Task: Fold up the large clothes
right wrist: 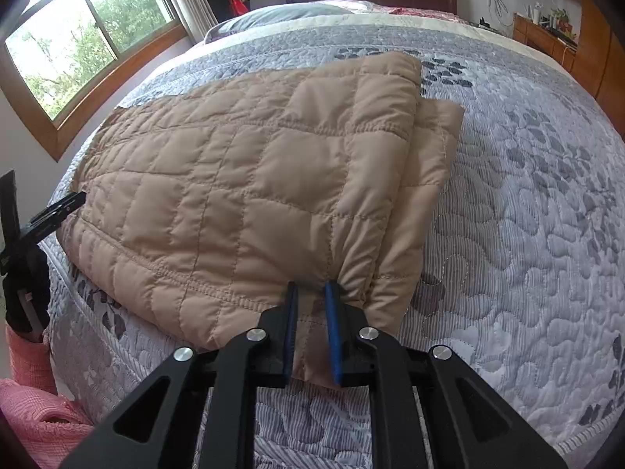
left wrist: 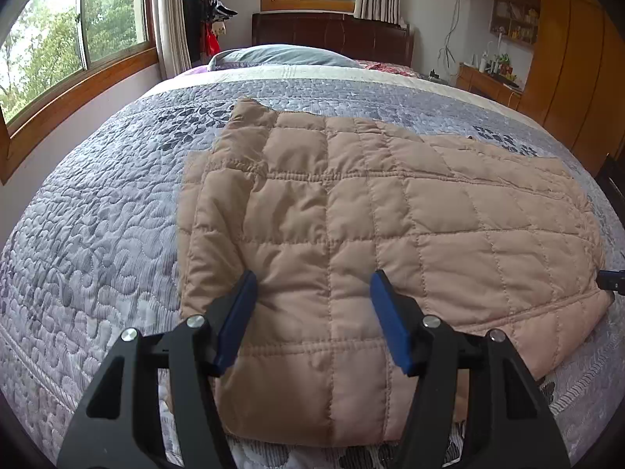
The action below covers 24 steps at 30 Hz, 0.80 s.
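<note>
A tan quilted jacket (left wrist: 351, 234) lies folded flat on the bed; it also shows in the right wrist view (right wrist: 242, 179). My left gripper (left wrist: 314, 285) is open, its blue pads spread wide just above the jacket's near left part, holding nothing. My right gripper (right wrist: 310, 293) is shut on the jacket's near right corner, the fabric bunched between the pads. The right gripper's tip shows at the right edge of the left wrist view (left wrist: 611, 279). The left gripper shows at the left edge of the right wrist view (right wrist: 43, 222).
The bed carries a grey patterned quilt (left wrist: 97, 234) with a pillow (left wrist: 281, 56) and a dark headboard (left wrist: 332, 35) at the far end. Windows (left wrist: 58, 39) line the left wall. Wooden cabinets (left wrist: 566, 58) stand at the right. A pink sleeve (right wrist: 31, 402) is at lower left.
</note>
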Available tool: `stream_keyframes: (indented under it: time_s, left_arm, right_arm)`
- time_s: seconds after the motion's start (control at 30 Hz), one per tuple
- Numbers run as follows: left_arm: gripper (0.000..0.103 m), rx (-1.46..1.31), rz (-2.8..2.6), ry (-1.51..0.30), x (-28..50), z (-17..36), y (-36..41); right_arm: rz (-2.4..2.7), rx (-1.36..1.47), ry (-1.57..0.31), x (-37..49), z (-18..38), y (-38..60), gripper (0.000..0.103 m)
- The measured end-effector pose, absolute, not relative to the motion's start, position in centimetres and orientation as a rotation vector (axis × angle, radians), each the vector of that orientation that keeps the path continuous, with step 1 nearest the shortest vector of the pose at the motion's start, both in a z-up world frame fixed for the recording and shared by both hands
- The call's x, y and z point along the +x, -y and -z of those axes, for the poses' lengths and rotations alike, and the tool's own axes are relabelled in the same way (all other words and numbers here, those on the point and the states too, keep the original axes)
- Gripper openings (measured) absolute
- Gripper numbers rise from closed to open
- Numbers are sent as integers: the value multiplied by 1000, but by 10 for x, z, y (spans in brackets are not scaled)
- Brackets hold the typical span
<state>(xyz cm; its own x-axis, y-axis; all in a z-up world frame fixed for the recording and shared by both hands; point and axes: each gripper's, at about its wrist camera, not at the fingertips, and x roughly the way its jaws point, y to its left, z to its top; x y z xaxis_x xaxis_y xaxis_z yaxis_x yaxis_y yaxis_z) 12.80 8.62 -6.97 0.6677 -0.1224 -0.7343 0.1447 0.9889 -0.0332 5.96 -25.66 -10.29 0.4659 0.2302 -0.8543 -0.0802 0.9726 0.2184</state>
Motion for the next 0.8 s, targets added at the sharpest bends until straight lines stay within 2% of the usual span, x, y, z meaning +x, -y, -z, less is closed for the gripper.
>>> stream_keyframes:
  time_s: [0.8]
  left_arm:
    - [61,-3,167,-821,131,82,-89]
  right_arm:
    - [-165,168,-1043,59,111,255,12]
